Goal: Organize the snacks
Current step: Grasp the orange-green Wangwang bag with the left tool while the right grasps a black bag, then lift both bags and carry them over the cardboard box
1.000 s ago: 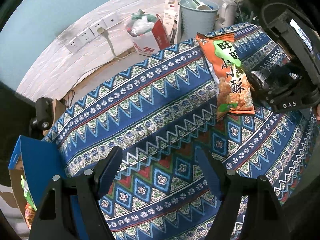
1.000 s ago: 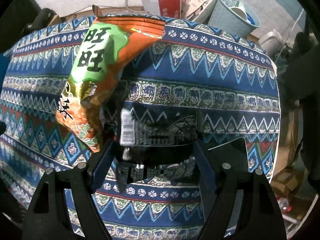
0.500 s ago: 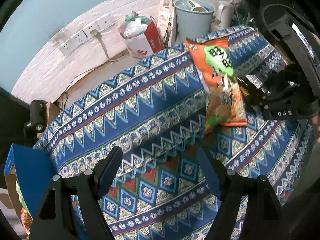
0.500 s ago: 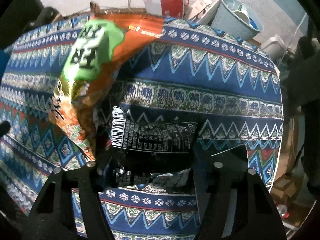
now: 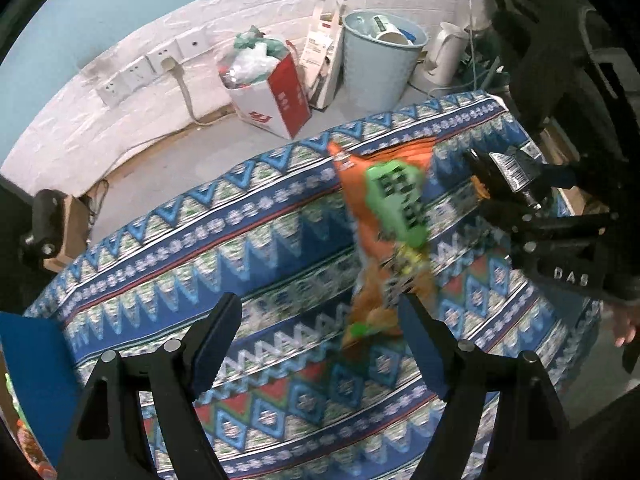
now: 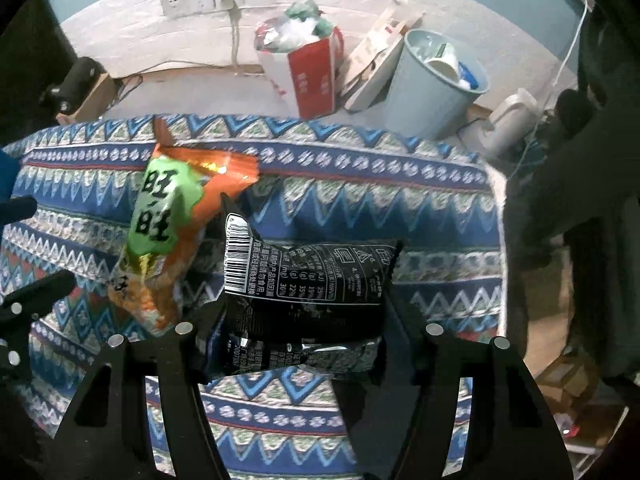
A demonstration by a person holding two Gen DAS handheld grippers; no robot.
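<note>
Right wrist view: the right hand-held gripper (image 6: 296, 320) is clamped on a black snack packet (image 6: 308, 292), barcode side up, and the orange-and-green snack bag (image 6: 172, 232) hangs against the packet's left end, apparently lifted with it above the table (image 6: 360, 200) with its patterned blue cloth. These jaws have just been closing, with the packet between them. Whether the orange bag is truly pinched or only snagged on the packet, I cannot tell.

In the left wrist view the left hand-held gripper (image 5: 316, 344) stands wide and empty, with the blurred orange bag (image 5: 388, 240) just beyond its right finger and the right gripper beyond that.

Risks, as I judge them: the orange bag may slip off the packet and drop, possibly past the table's far edge toward the light blue bin (image 6: 436, 80) and the red-and-white bag of rubbish (image 6: 308, 64) on the floor. A hard squeeze could also crush the packet's contents.
</note>
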